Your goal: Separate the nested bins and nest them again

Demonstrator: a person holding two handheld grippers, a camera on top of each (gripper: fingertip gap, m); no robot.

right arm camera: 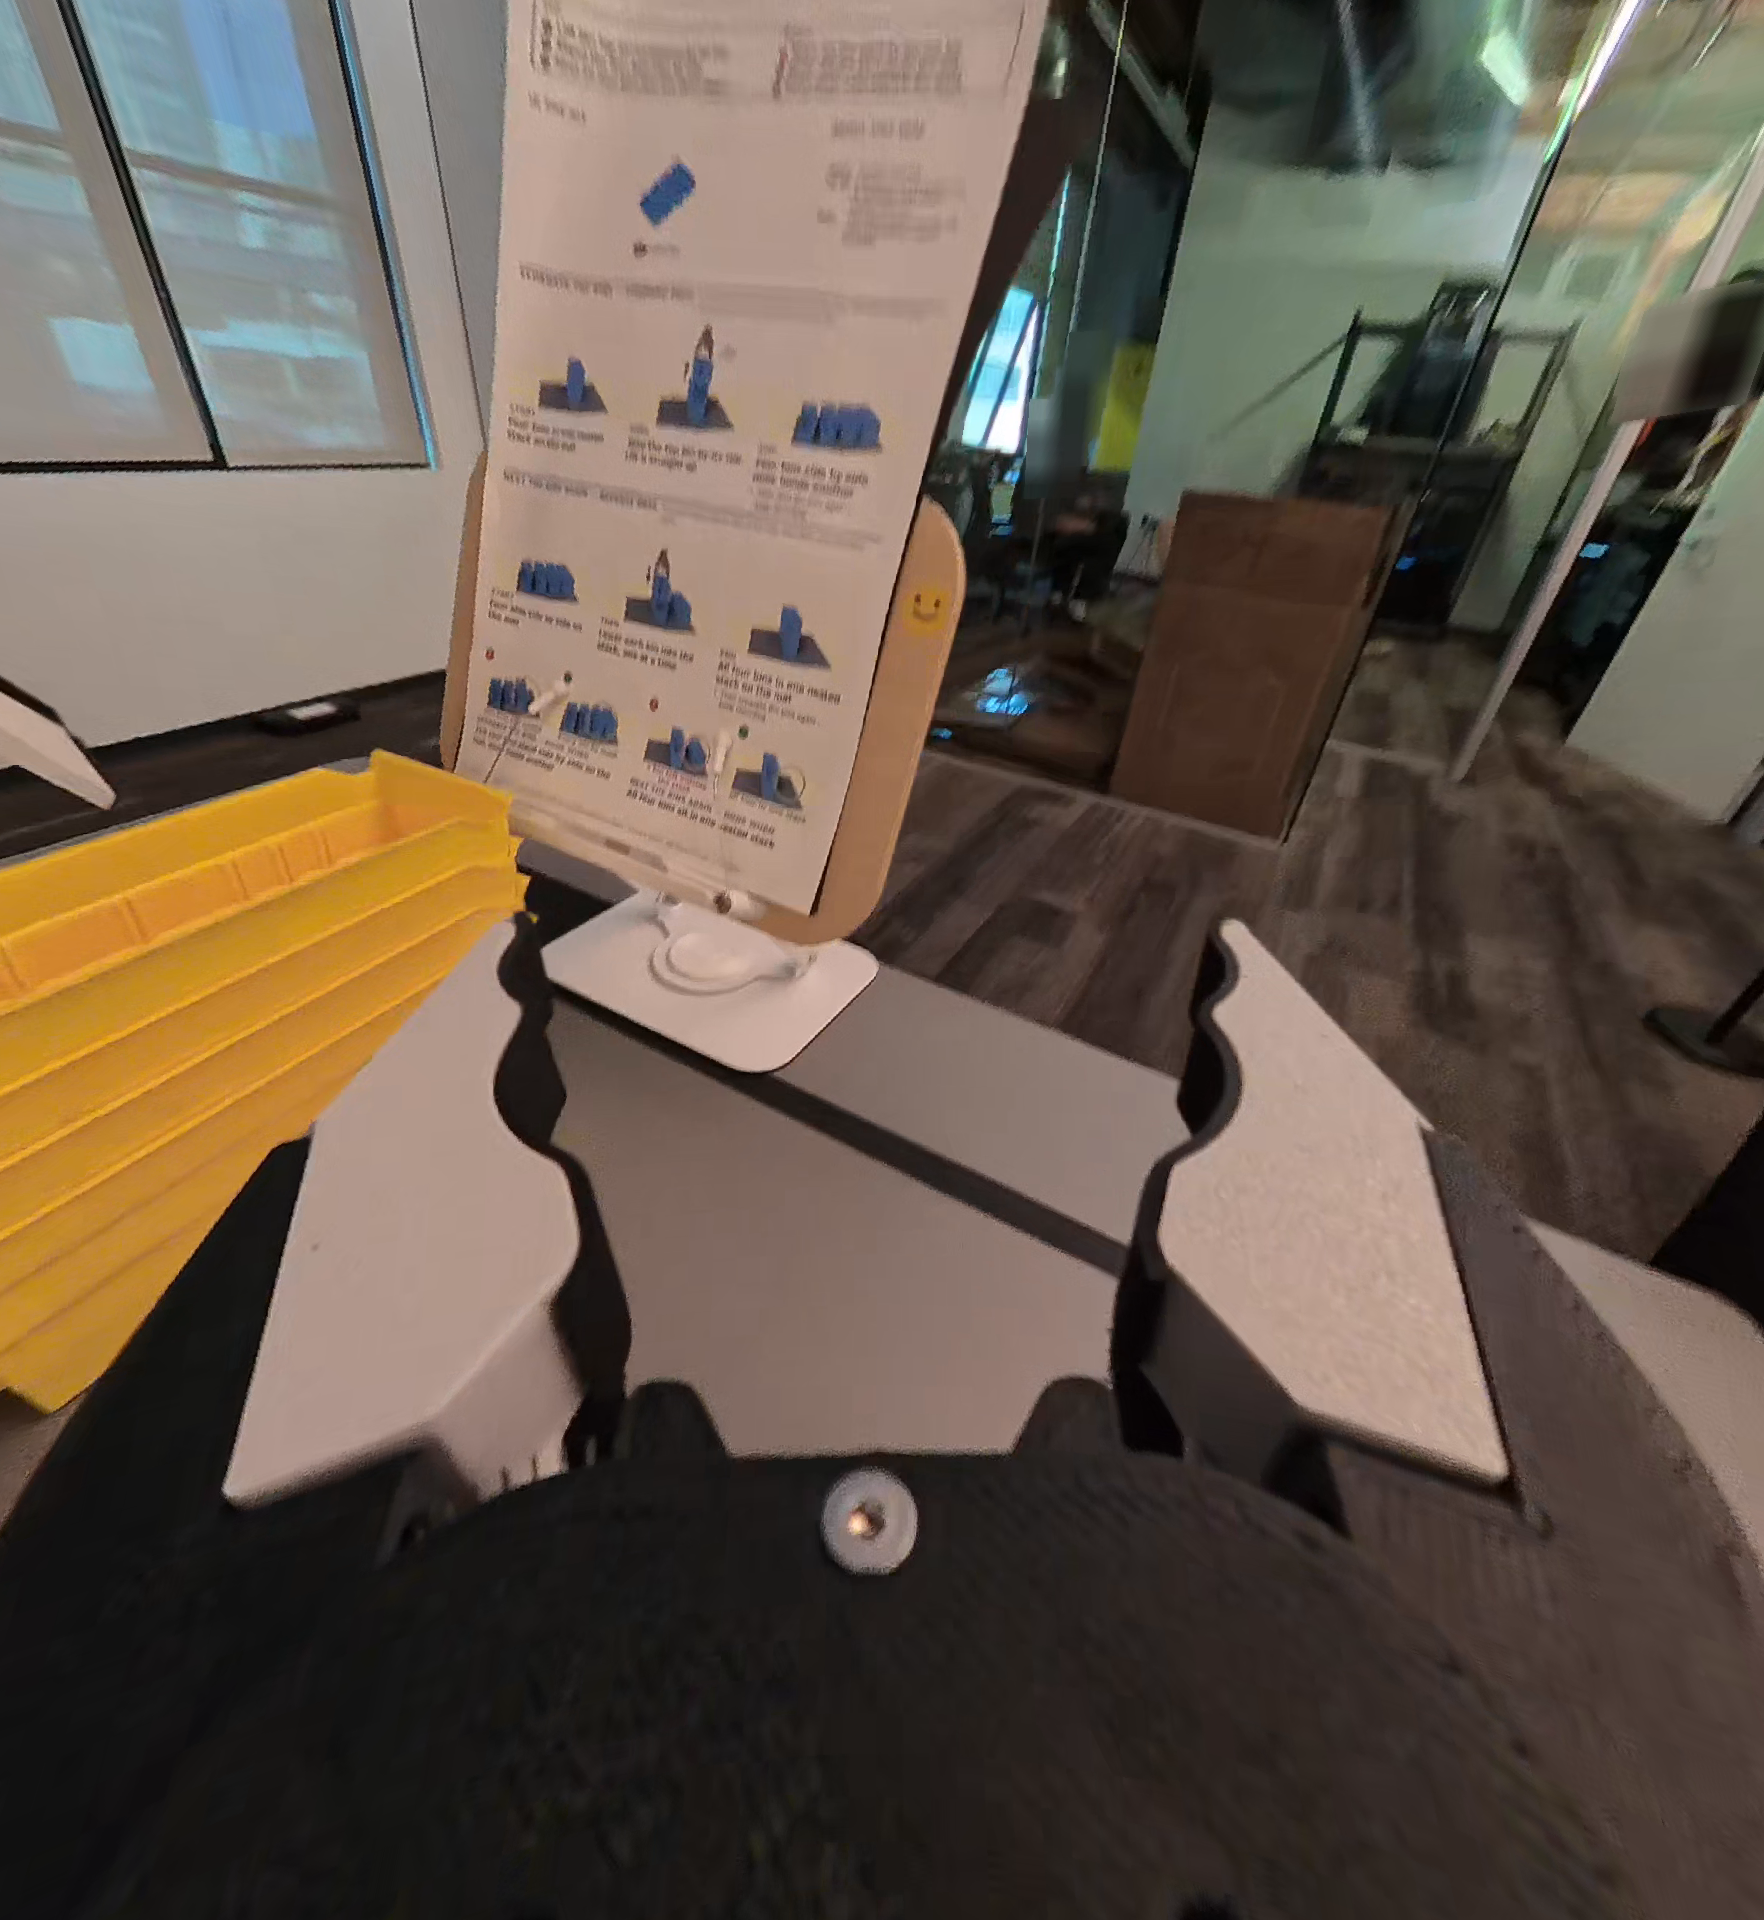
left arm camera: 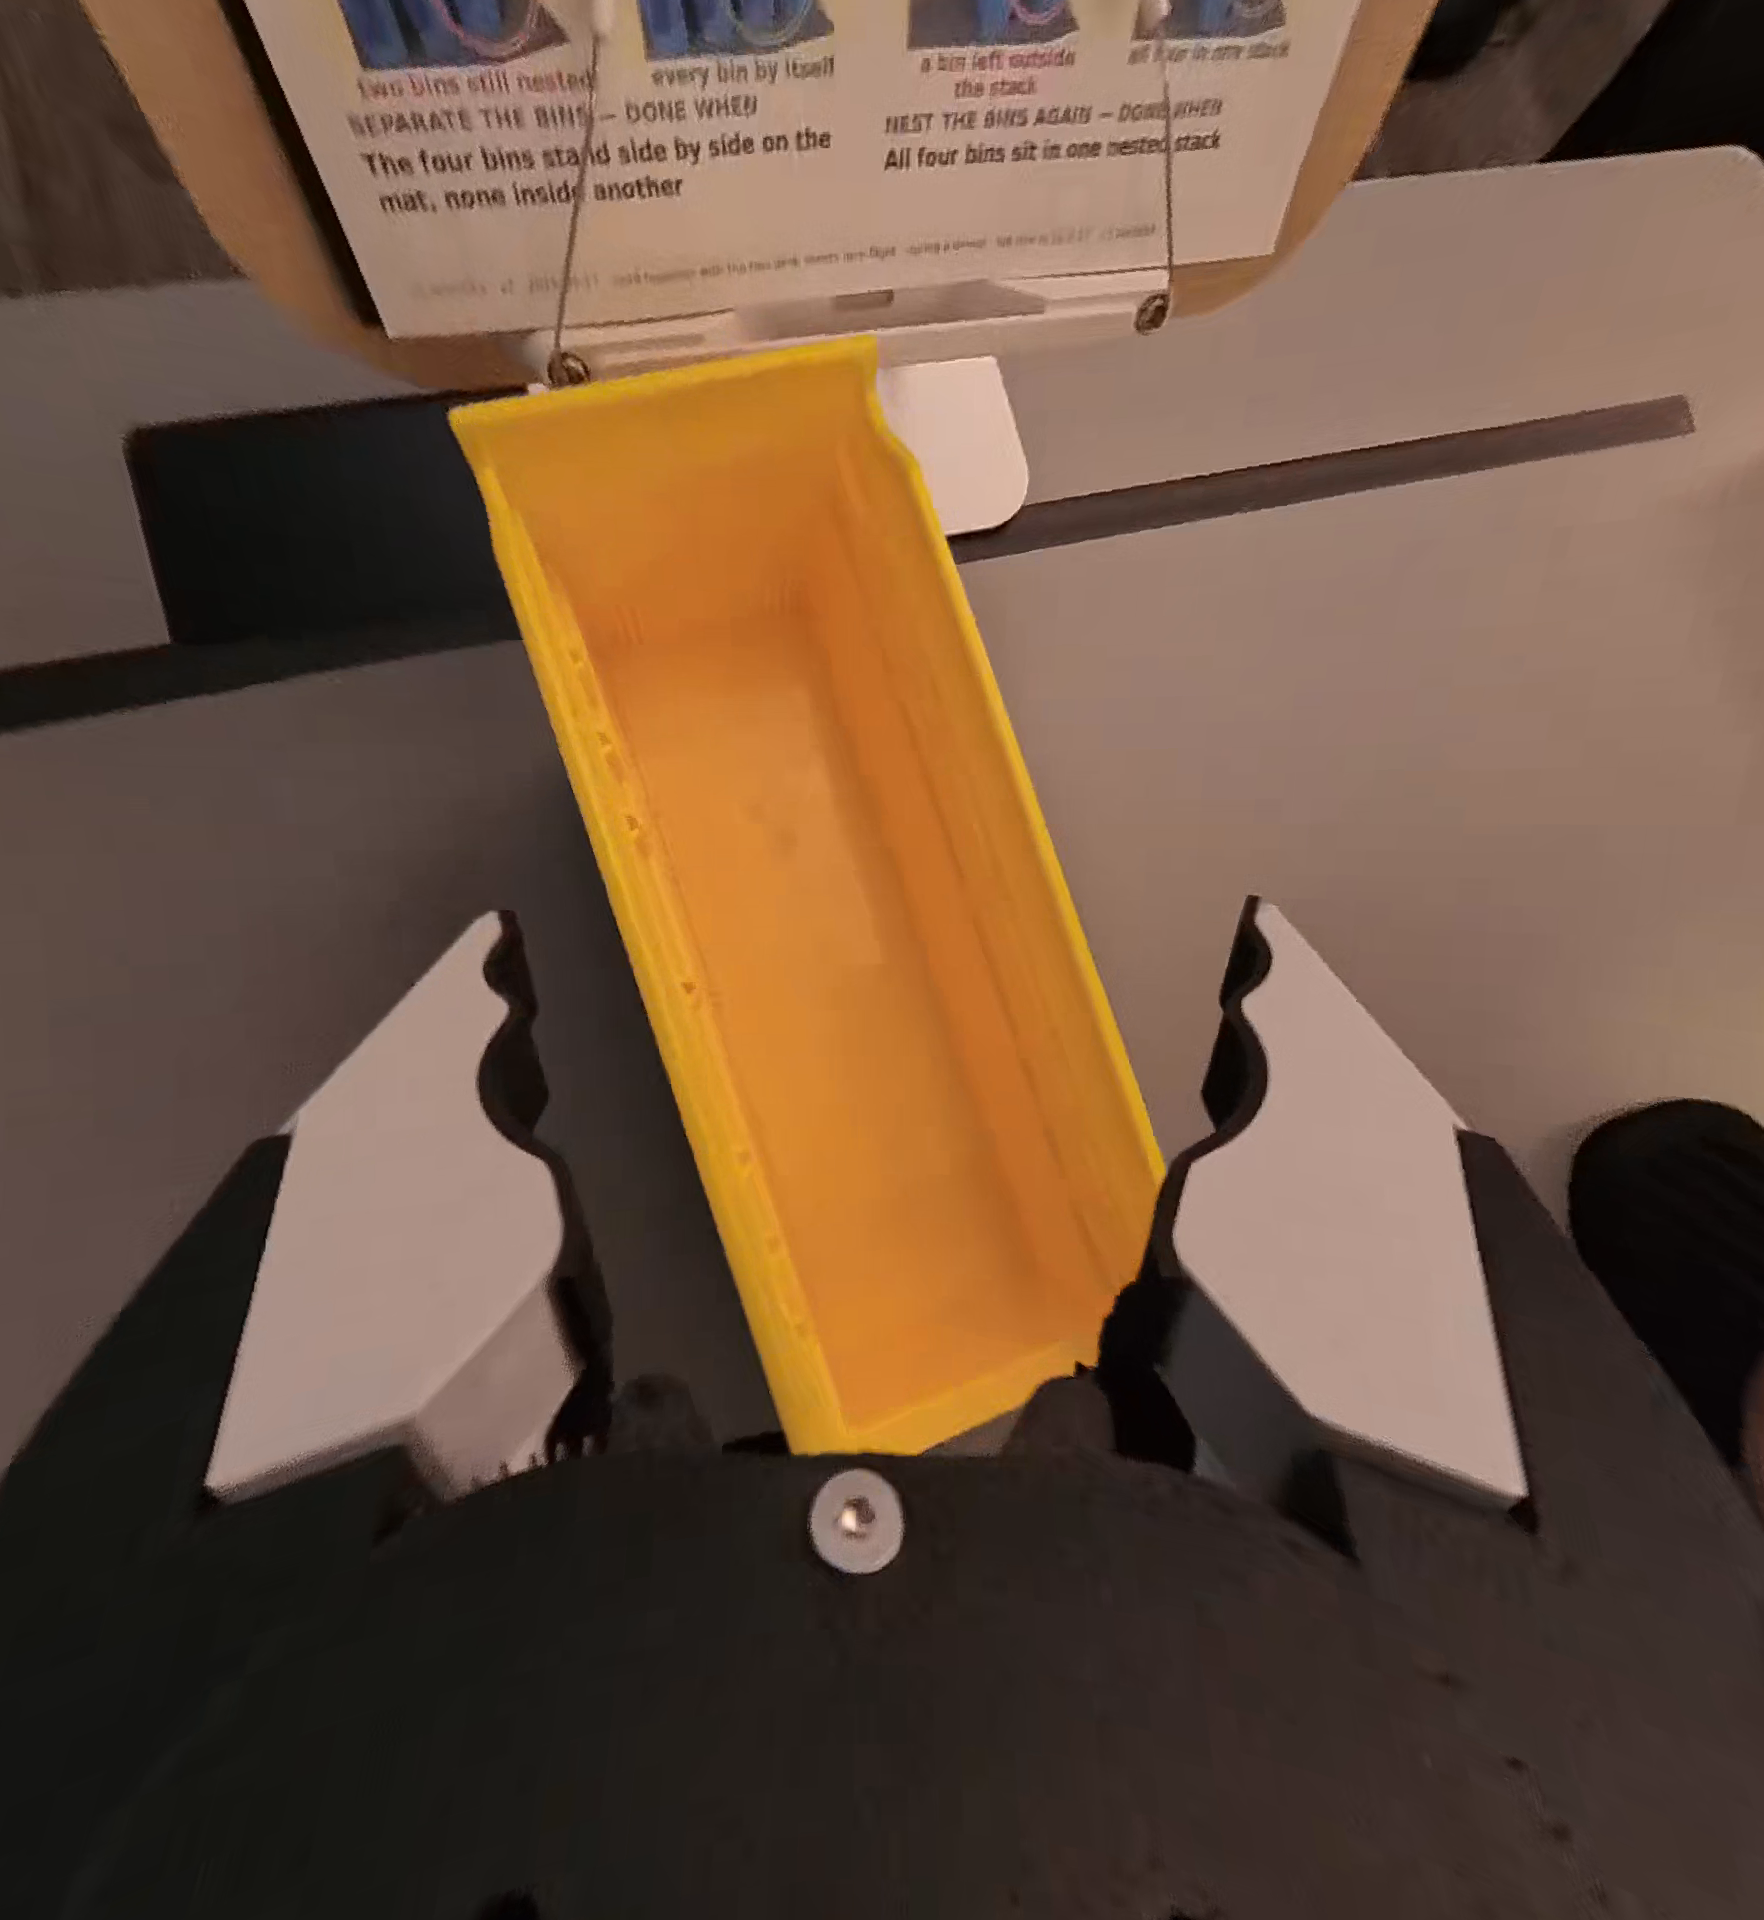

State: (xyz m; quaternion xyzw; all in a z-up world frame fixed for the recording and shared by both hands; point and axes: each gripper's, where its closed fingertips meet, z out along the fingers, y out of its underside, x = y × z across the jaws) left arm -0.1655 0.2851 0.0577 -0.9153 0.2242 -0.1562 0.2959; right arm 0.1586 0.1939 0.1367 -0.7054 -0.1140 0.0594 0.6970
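your left gripper (left arm camera: 878, 914) is spread wide over the yellow bins (left arm camera: 836, 935) — the stack runs lengthwise between the fingers, slanted from far left to near right. there's clear grey table showing between the left finger (left arm camera: 390, 1164) and the stack's left wall, so that pad isn't pressing on anything. on the other side the near right corner of the stack sits right up against the base of the right finger (left arm camera: 1325, 1195), though i can't tell if it actually touches. so nothing's clamped there.

your right gripper (right arm camera: 862, 935) is also wide, and between its fingers you only see the grey table (right arm camera: 857, 1247) with its dark strip. the yellow bins (right arm camera: 161, 997) show in that view off to the left, nested with their rims stepped one above another, outside the left finger.

on the far side of the table stands the instruction sheet (right arm camera: 712, 468) on its tan board with a white base (right arm camera: 732, 997), just beyond the far end of the bins.
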